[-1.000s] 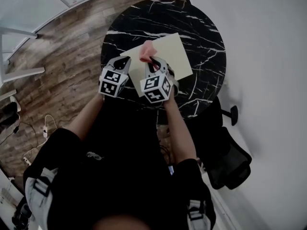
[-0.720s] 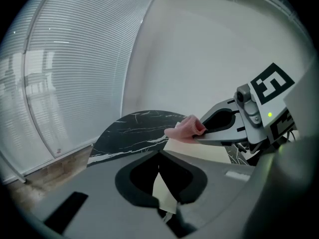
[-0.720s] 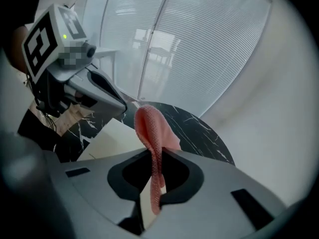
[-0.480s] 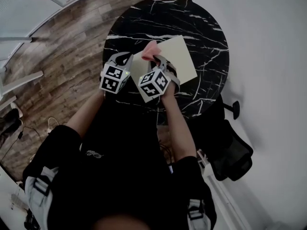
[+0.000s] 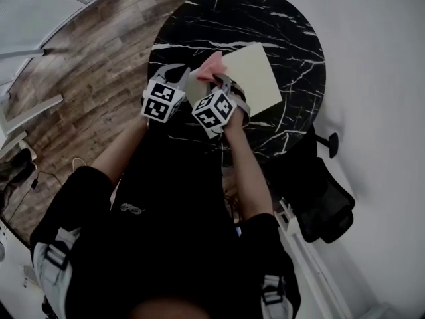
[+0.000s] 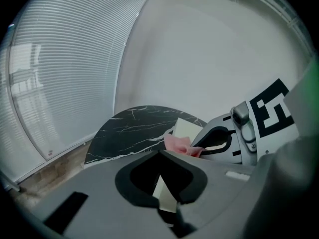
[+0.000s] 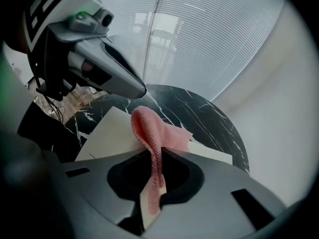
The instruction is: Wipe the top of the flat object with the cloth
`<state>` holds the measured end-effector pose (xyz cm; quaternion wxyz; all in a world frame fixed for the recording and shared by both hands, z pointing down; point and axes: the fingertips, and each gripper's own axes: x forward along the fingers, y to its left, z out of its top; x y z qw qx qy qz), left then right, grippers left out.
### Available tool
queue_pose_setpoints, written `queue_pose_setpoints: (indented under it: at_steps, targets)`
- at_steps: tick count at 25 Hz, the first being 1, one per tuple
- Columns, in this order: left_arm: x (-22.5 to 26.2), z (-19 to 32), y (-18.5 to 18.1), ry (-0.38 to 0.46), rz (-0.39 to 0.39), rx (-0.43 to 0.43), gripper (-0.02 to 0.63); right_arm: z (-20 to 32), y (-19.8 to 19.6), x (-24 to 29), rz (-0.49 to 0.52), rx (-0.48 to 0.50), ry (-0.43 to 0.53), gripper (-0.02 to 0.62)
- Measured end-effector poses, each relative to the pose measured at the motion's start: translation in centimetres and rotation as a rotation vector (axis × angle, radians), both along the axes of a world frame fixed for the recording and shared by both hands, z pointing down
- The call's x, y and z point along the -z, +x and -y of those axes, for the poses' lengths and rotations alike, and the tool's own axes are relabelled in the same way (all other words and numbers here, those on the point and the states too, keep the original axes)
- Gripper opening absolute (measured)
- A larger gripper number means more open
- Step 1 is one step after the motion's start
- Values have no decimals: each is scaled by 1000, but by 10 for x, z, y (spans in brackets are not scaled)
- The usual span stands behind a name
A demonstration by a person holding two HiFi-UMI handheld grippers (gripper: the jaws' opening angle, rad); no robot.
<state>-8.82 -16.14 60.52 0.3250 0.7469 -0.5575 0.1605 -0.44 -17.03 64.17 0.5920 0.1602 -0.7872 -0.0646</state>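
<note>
Between the right tool's (image 7: 152, 183) jaws: pink cloth (image 7: 149, 128), pinched tight. A waffle-textured strip runs up out of the grip and folds over forward. Its loose flap lies on the pale flat object (image 7: 107, 133).

Left tool (image 6: 164, 193): jaws drawn together. Only a pale sliver shows where they meet; cannot tell whether that is pad or something held. Its tips sit at the flat object's left edge, just beside the right tool. Contact there is not clear.

Head view: both tools side by side at the near-left part of the tabletop (image 5: 279, 25), marker cubes toward the person. The cloth sits bunched on the left part of the flat object, at the right tool's tips.

Flat object: cream, square, lying flat and turned cornerwise on the round black white-veined tabletop, left of centre.

Beyond: wood-plank floor (image 5: 99, 52) to the left, black office chair (image 5: 325, 211) at near right, slatted blinds (image 7: 209, 34) past the far rim.
</note>
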Motion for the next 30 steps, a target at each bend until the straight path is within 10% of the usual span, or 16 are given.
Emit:
queue_pose_setpoints:
  at_steps: [30]
  targets:
    - [1, -21, 40, -20, 23, -24, -2, -32, 43, 1, 31, -26, -20, 26]
